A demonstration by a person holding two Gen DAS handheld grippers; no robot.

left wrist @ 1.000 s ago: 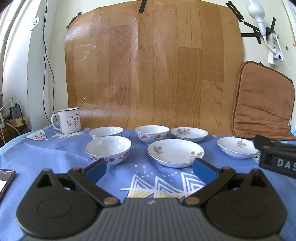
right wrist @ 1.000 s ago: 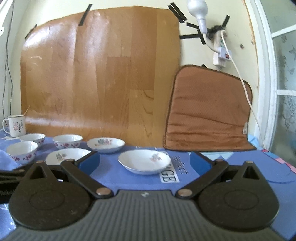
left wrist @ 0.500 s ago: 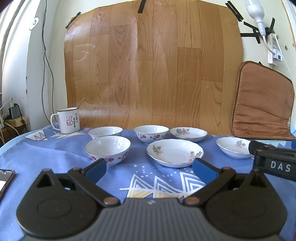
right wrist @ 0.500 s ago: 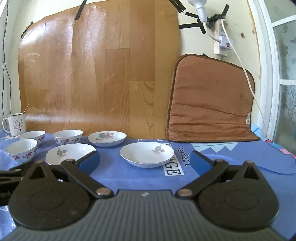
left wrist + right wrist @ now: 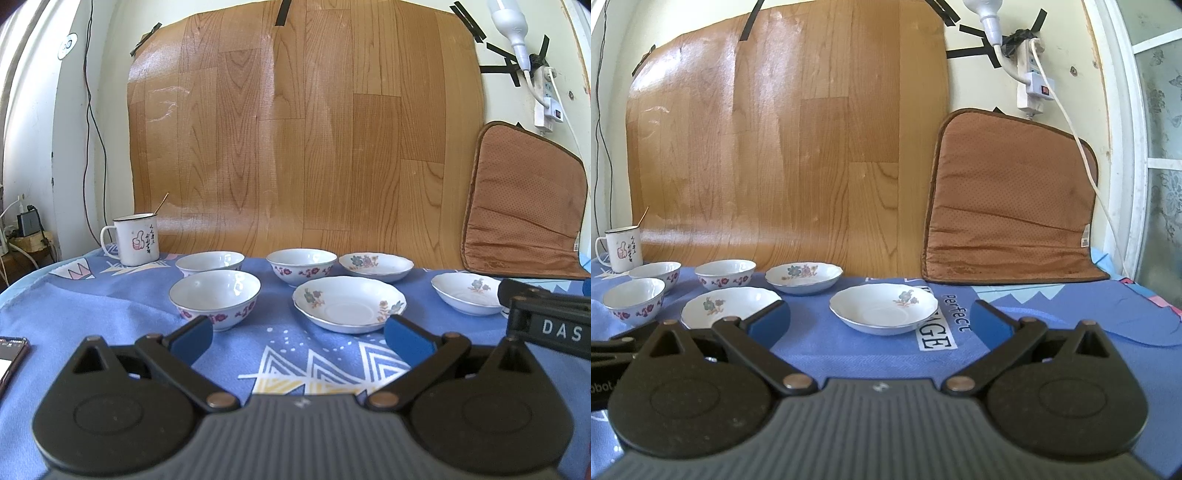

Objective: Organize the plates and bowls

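Note:
Three white floral bowls sit on the blue cloth: a near one (image 5: 215, 297), a back left one (image 5: 209, 261) and a back middle one (image 5: 301, 266). Three shallow floral plates lie to their right: a near one (image 5: 348, 303), a back one (image 5: 376, 265) and a right one (image 5: 468, 297). My left gripper (image 5: 297, 338) is open and empty, short of the near bowl and near plate. My right gripper (image 5: 881, 320) is open and empty, with the right plate (image 5: 883, 308) just ahead between its fingers. The other plates (image 5: 729, 305) (image 5: 804, 277) and bowls (image 5: 634, 300) (image 5: 725, 274) show at the left.
An enamel mug (image 5: 135, 239) with a spoon stands at the back left. A phone (image 5: 11, 356) lies at the left edge. A wood-pattern sheet (image 5: 303, 140) and a brown cushion (image 5: 524, 206) lean on the back wall. The right gripper's body (image 5: 546, 321) juts in from the right.
My right gripper has moved forward and lower toward the right plate, which now looks larger between its fingers. My left gripper has barely moved. Both stay open.

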